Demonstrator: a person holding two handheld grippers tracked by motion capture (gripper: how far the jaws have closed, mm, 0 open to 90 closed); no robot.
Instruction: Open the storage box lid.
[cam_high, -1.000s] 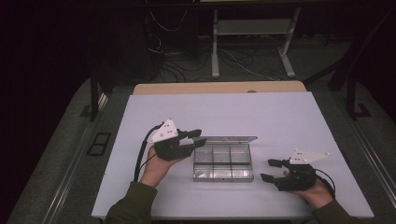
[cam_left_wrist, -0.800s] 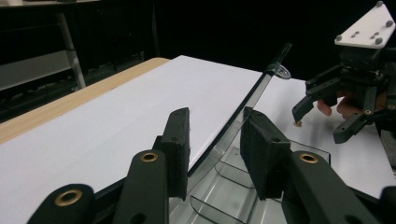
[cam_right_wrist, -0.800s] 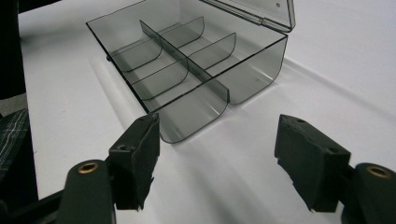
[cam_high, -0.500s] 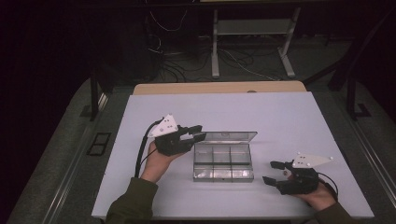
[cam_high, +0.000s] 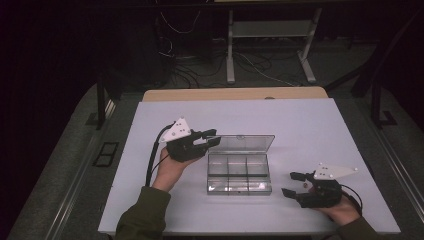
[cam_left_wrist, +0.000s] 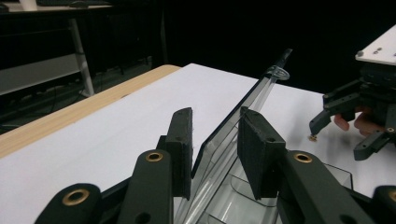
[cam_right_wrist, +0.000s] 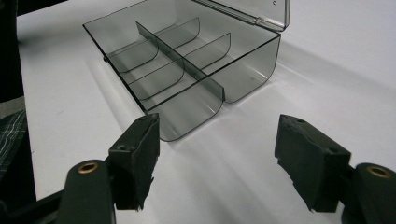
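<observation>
One box (cam_high: 239, 171); six compartments; two tongs (cam_high: 207, 140)

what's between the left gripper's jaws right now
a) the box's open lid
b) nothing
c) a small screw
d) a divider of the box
a: in the left gripper view the clear lid of the box stands on edge between the left gripper pads.

Clear compartment box (cam_high: 239, 172) mid-table, lid (cam_high: 245, 143) raised; left gripper (cam_high: 209, 140) at lid's left edge; right gripper (cam_high: 288, 184) right of box, apart
</observation>
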